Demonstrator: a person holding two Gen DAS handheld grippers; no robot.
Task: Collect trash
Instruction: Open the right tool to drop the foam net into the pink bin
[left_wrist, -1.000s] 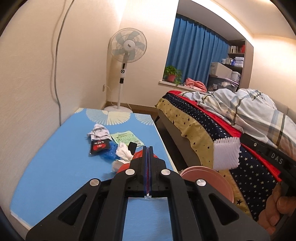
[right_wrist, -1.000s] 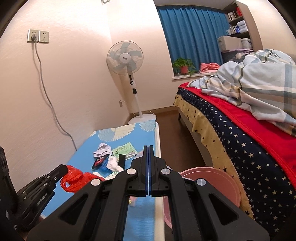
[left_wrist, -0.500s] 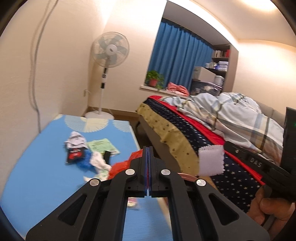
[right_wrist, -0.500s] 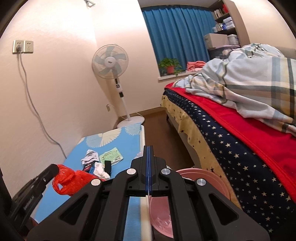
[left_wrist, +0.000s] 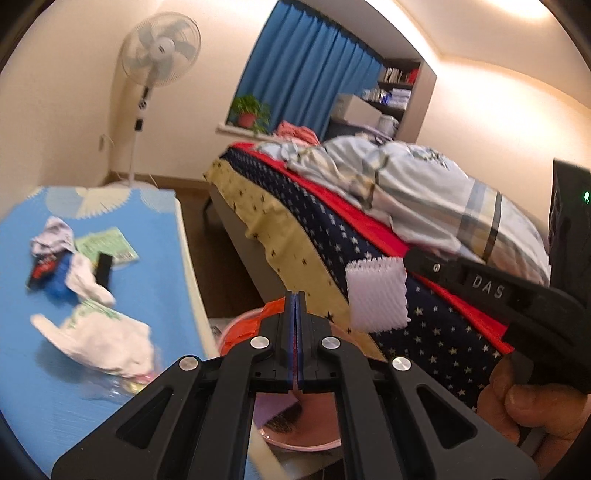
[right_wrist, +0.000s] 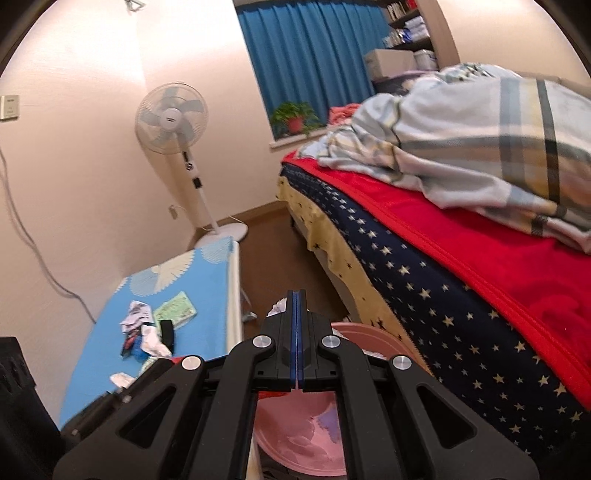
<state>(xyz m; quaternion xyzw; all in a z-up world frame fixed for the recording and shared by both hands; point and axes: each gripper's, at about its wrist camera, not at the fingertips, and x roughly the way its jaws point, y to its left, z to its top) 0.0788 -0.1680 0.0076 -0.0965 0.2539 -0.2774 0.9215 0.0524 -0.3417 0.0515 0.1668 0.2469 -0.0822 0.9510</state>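
Observation:
My left gripper (left_wrist: 296, 295) is shut on a crumpled red plastic wrapper (left_wrist: 251, 326) and holds it over the pink basin (left_wrist: 295, 441) on the floor beside the blue table (left_wrist: 147, 280). My right gripper (right_wrist: 296, 295) is shut on a white foam net piece, seen in the left wrist view (left_wrist: 376, 293), and hangs above the pink basin (right_wrist: 354, 332). Trash lies on the table: a white tissue wad (left_wrist: 99, 338), a green packet (left_wrist: 107, 245), a crumpled wrapper pile (left_wrist: 51, 243) and a black strip (left_wrist: 103, 269).
A bed with a star-patterned cover (right_wrist: 443, 280) and a plaid quilt (right_wrist: 480, 140) stands right of the basin. A standing fan (right_wrist: 171, 118) is at the far end of the table. A narrow wooden floor strip (right_wrist: 280, 258) runs between table and bed.
My left gripper has carried the red wrapper right, off the table to above the basin. My right gripper has moved forward over the basin.

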